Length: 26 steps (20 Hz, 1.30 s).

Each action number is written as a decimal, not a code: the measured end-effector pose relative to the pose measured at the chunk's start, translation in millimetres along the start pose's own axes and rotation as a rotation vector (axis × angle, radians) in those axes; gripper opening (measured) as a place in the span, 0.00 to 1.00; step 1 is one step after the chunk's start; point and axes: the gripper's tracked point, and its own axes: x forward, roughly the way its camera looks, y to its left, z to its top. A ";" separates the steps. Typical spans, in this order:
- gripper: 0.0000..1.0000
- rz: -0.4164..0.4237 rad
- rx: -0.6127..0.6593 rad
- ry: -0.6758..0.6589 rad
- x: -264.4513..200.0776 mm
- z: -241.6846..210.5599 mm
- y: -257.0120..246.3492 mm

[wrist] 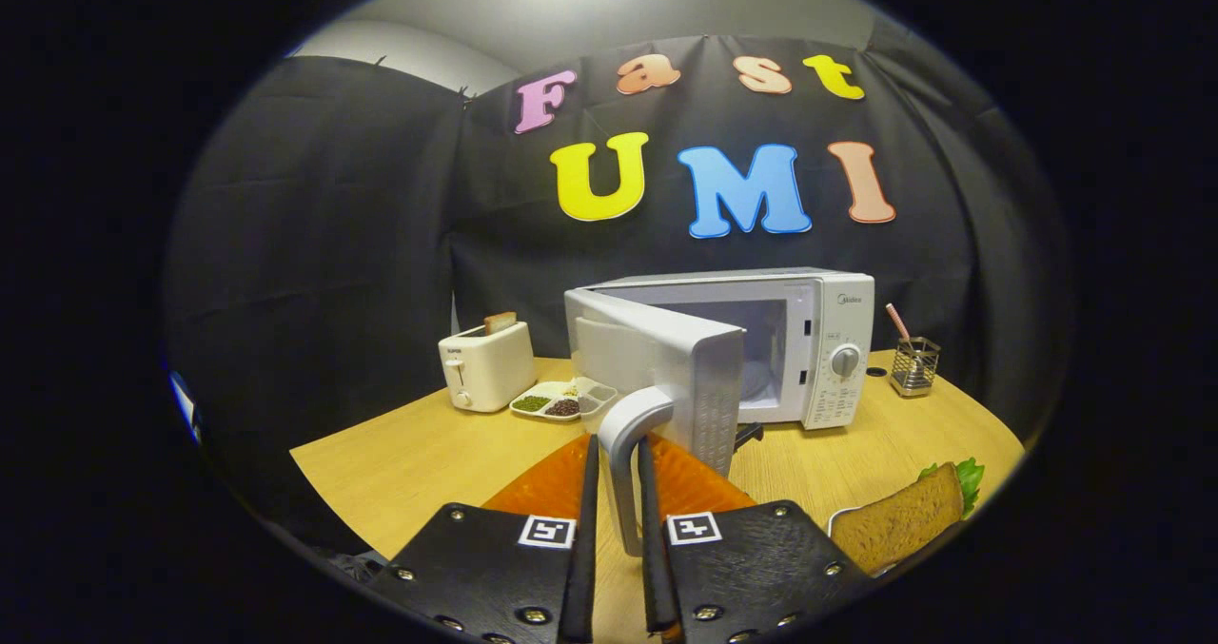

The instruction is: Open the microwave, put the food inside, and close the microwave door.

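Two fingers of the gripper (617, 520), at the bottom centre of the frame, are drawn close on either side of the microwave door handle (623, 454); they look to be pinching it, though actual pressing contact is hard to confirm. The door (666, 368) stands swung well out from the microwave (761, 340), which sits mid-frame on the wooden table (409, 454), and the cavity (752, 354) lies open behind it.

As I judge it, the main risk is the handle slipping out from between the fingers if the pull goes off the door's arc, leaving the door half swung. A hard tug could also drag the light oven across the table. The door's edge hangs over an orange mat (704, 482), so a low hand could catch it.

The food, a brown-bread sandwich (904, 525) with green leaf showing, rests on a plate at the lower right of the frame, well apart from the cavity; it has yet to go in.

Left of centre, a toaster (485, 366) holds one slice of bread (500, 322) in its slot. Beside it a divided tray (561, 401) carries green and dark beans in separate compartments. At right, a wire holder (915, 366) holds a pink-striped straw (897, 321)
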 end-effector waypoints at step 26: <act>0.19 0.298 0.010 0.076 18.0 -12.7 207.4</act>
